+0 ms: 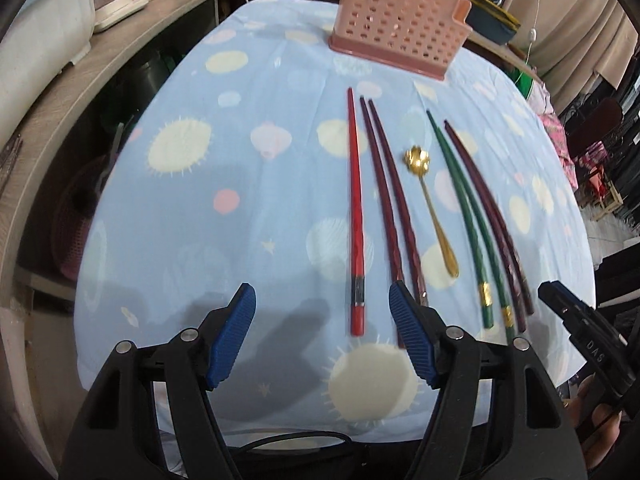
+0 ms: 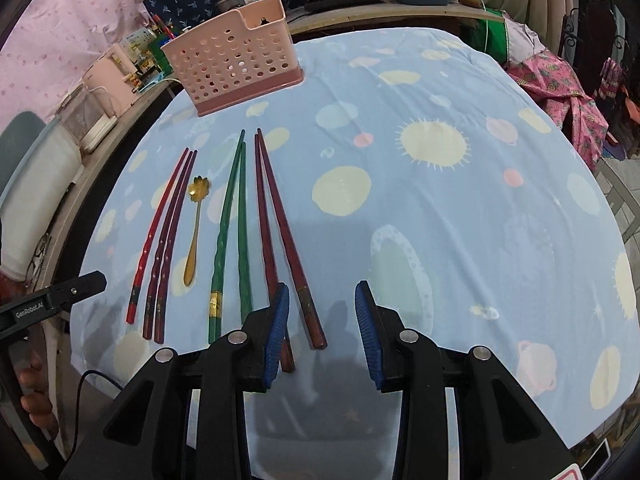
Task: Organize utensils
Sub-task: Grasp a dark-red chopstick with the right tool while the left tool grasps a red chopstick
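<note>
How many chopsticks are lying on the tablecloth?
7: one red chopstick leftmost, then a purple pair, beyond the spoon a green pair, then a brown pair. None seems hidden.

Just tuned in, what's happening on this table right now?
A person holds a gripper in each hand over a table with chopsticks and a gold spoon laid in a row. A pink basket stands beyond them, nothing visibly in it. The left gripper and right gripper both have open jaws, holding nothing.
</note>
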